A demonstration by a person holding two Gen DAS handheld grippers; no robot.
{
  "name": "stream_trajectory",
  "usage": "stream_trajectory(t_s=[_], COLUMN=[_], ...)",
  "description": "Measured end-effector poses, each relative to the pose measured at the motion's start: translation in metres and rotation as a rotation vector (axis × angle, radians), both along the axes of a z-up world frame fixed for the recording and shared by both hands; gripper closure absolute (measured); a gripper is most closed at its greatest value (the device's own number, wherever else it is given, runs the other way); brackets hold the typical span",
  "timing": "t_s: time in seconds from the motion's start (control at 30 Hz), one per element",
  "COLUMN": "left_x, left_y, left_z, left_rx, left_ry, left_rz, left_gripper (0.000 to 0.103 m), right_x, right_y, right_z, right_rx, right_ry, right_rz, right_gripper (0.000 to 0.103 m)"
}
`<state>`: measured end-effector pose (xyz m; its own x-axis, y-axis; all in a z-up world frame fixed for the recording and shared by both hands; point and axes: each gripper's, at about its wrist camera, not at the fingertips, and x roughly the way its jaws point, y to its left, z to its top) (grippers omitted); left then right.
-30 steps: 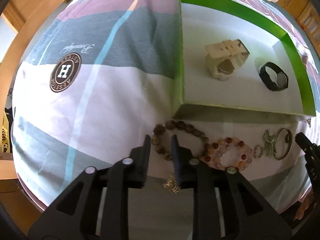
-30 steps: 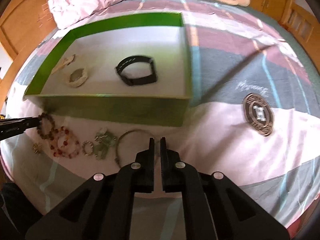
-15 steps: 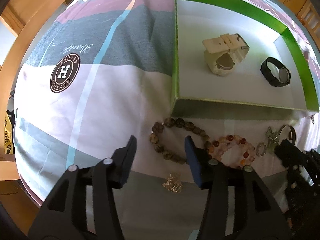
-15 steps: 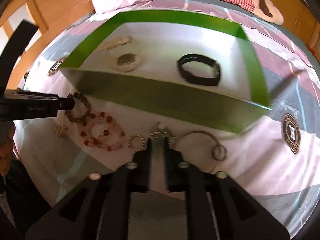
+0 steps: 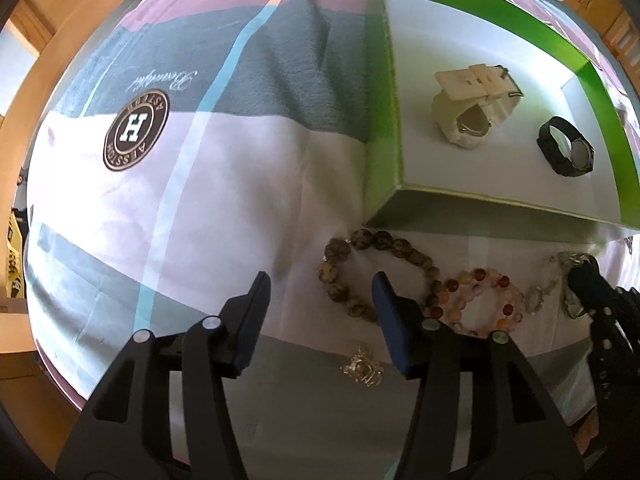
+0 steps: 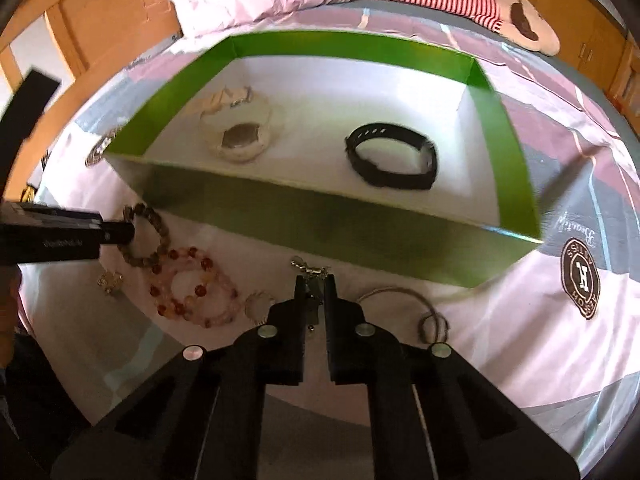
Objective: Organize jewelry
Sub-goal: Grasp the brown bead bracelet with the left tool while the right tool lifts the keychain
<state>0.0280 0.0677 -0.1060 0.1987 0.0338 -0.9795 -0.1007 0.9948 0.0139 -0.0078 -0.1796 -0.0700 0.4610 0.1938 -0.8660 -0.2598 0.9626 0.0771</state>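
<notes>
A green box [image 6: 516, 168] with a white floor sits on a bed covered by a striped sheet [image 5: 200, 184], and it serves as the landmark here. Inside the box lie a cream watch [image 6: 236, 128] toward its left side and a black watch [image 6: 390, 156] toward its right side, well apart from each other. The rest of the jewelry lies on the sheet along the box's near wall. Nearest the box's left corner is a brown bead bracelet [image 5: 360, 276], and just beside it, farther along the wall, lies a pink and red bead bracelet [image 6: 192, 288], the two touching or nearly so. A small gold trinket [image 5: 362, 368] sits farther out from the box than the bracelets. Past the pink bracelet comes a small silver ring-shaped piece [image 6: 260, 306], then a silver chain piece [image 6: 310, 276] close to the middle of the near wall, and beyond that a thin silver bangle [image 6: 400, 300] toward the box's right corner. The left gripper [image 5: 320, 300] hangs over the sheet by the box's left corner with its jaws spread wide, one finger overlapping the brown bead bracelet in the view. The right gripper [image 6: 311, 288] is low by the middle of the near wall, its jaws drawn close around the silver chain piece, with a narrow gap showing between them; whether they actually pinch it cannot be told.
</notes>
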Motion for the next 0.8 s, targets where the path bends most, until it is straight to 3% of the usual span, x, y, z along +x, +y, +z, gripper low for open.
stream_trajectory(t_s=[0.07,0.33,0.4,0.5,0.57,0.63,0.7,0.8], left_x=[0.003,0.002,0.001,0.0,-0.002,-0.004,-0.004,-0.003], left_y=[0.005,-0.008,-0.015,-0.023,-0.029,-0.037,-0.041,-0.046], left_z=[-0.007,-0.008,-0.006,-0.003,-0.001,0.002,0.004,0.007], left_rx=[-0.03,0.018,0.03,0.02,0.006,-0.004,-0.006,-0.024], left_ry=[0.025,0.015,0.011,0.008,0.004,0.002,0.001,-0.004], left_rz=[0.019,0.01,0.004,0.001,-0.012,-0.029,-0.041,-0.041], left_gripper=[0.06,0.056,0.056,0.06,0.069,0.082,0.087,0.092], right_x=[0.0,-0.001,-0.001,-0.001,-0.001,-0.003,-0.003,-0.003], right_y=[-0.001,-0.002,-0.001,0.001,0.004,0.009,0.011,0.011], right_z=[0.001,-0.005,-0.007,-0.01,-0.012,-0.014,-0.015,-0.013], right_rx=[0.005,-0.002,-0.01,-0.018,-0.037,-0.07,-0.085,-0.072], right_ry=[0.002,0.038,0.037,0.037,0.034,0.019,0.005,0.012], right_rz=[-0.002,0.002,0.001,0.004,0.017,0.033,0.043,0.044], right_gripper=[0.095,0.094,0.092,0.08,0.075,0.075,0.075,0.091])
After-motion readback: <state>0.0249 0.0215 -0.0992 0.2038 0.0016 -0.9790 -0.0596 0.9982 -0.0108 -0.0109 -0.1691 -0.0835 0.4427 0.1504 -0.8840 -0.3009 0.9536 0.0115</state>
